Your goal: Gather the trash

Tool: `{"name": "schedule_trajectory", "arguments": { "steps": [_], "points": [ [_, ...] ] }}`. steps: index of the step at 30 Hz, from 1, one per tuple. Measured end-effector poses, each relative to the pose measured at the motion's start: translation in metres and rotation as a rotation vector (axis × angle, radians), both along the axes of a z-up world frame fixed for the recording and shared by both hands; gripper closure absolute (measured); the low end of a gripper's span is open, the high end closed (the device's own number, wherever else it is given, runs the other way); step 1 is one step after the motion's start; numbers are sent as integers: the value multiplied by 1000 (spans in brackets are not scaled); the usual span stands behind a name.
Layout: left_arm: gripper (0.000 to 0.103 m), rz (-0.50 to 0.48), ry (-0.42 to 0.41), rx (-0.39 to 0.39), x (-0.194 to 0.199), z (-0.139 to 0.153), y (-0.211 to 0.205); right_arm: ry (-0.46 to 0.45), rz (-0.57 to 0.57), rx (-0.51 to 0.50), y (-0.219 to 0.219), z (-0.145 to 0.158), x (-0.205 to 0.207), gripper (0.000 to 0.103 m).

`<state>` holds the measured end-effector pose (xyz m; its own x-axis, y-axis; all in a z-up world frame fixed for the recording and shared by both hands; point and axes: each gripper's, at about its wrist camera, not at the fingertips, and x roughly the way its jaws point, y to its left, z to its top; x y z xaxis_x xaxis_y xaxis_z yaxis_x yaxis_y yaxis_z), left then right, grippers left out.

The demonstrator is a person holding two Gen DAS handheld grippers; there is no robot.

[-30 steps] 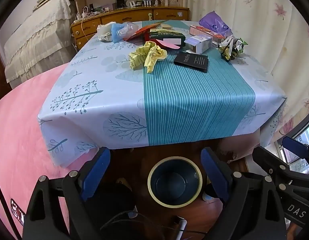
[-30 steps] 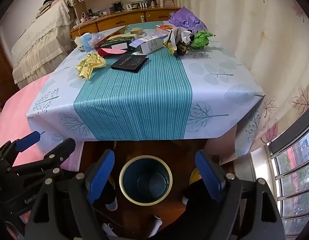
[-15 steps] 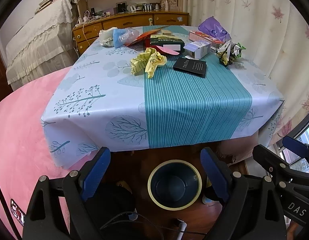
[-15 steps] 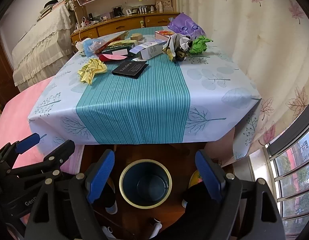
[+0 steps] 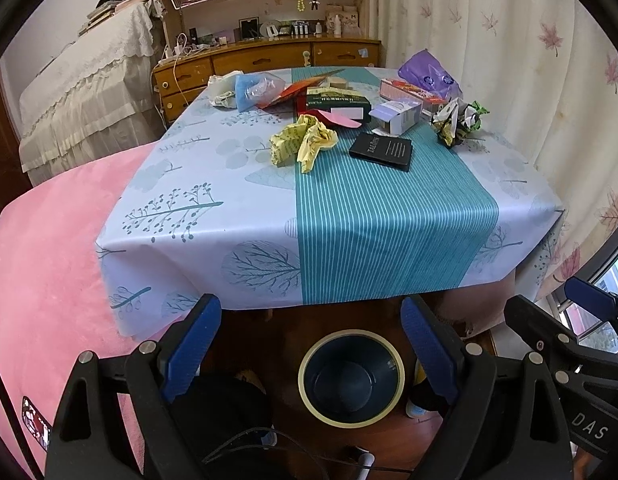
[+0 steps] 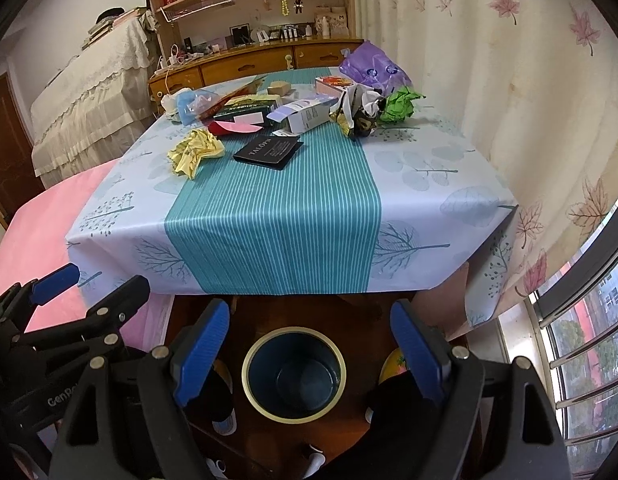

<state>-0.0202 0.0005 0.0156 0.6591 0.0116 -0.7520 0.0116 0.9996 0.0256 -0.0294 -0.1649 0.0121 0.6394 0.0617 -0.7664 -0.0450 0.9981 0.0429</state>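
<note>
Two grippers hang side by side off the near edge of the table (image 5: 245,216), both tipped downward toward the floor. My left gripper (image 5: 311,344) has its blue pads spread wide with nothing between them; my right gripper (image 6: 309,344) stands just as wide and just as empty. Between each pair of fingers I see the dark blue bin (image 5: 351,378) with its pale yellow rim, standing upright on the wooden floor just below the table's near edge, and it looks bare inside.

All the trash I can see sits at the far half of the tablecloth, well apart from both grippers. A crumpled yellow paper (image 5: 303,144) lies on the pale part of the cloth at the edge of the teal stripe. Just to its right lies a flat black booklet (image 5: 383,151) on the stripe. Behind that, an opened white and lilac carton (image 5: 397,116) lies on its side, with a pink card (image 5: 343,118) beside it and a dark green box (image 5: 335,101) further back. Toward the right edge sits a wad of crumpled wrappers (image 5: 457,120), a green paper ball (image 6: 399,105) beside it, and a purple plastic bag (image 5: 427,74) behind. A blue plastic bag (image 5: 253,89) rests at the far left corner.
</note>
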Motion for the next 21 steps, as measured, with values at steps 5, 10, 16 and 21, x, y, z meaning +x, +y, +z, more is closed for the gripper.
{"name": "schedule_trajectory", "arguments": {
  "steps": [5,10,16,21],
  "points": [
    [13,3,-13,-2,-2,2,0,-16,3,-1,1,3,-2,19],
    [13,4,-14,-1,-1,3,0,-16,5,5,1,3,-2,19],
    [13,5,-28,-3,-3,6,1,-21,7,8,1,4,-3,19],
    [13,4,-34,0,-3,8,-1,-25,8,13,0,4,-3,19]
  ]
}}
